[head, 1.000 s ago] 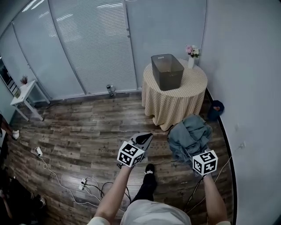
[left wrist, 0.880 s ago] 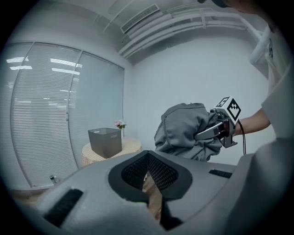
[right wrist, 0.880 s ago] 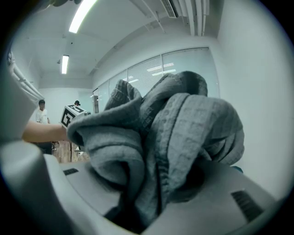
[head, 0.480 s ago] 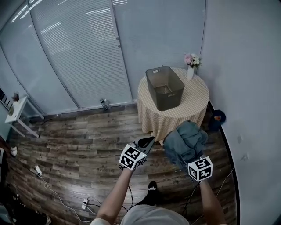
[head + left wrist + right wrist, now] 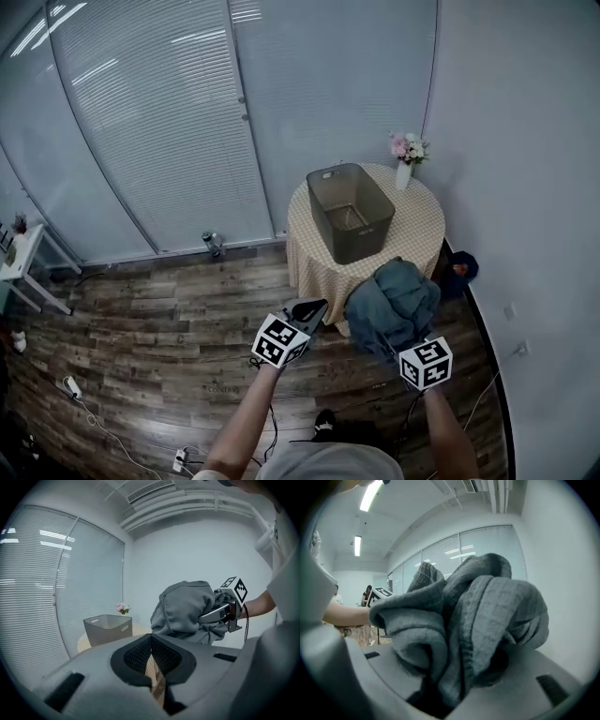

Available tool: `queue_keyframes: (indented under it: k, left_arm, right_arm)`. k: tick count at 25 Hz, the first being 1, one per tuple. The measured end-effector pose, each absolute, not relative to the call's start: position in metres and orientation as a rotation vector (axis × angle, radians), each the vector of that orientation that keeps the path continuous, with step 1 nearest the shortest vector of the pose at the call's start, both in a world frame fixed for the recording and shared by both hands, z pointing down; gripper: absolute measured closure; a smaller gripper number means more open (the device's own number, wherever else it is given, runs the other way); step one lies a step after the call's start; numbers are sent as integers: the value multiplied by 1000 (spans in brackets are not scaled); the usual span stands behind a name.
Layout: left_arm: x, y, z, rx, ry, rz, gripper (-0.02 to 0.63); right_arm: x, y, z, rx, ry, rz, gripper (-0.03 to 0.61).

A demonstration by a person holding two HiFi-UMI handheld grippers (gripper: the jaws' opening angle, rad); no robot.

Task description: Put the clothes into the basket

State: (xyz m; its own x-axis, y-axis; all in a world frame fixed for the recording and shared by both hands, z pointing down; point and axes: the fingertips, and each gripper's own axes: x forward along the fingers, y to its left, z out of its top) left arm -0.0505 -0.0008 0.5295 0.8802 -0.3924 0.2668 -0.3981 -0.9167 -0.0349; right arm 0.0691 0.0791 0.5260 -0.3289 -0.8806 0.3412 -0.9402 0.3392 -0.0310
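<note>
While R claw (image 5: 440, 698) clamps grey clothes (image 5: 394, 298), L claw (image 5: 151, 651) is closed, empty; basket (image 5: 366, 242), flower vase (image 5: 404, 174) on bench (image 5: 422, 214); dark item (image 5: 461, 268), maybe bag, beside.

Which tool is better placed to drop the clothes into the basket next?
Right. The right tool already grips the clothes, held up just short of the table bearing the basket. The left tool is shut and empty.

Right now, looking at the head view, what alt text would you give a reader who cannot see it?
The right gripper holds a crumpled grey-blue clothing bundle above a wooden floor, short of a round table with a beige checked cover, carrying an open grey plastic basket and a vase of pink flowers. The left gripper is shut and empty.
</note>
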Motion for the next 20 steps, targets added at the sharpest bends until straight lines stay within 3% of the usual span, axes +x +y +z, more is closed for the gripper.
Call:
queue_keyframes:
  k: [20]
  left_arm:
    - [-27, -105, 552, 2976, -628, 384, 601]
  right_arm:
    - [105, -30, 507, 1636, -2313, 192, 376]
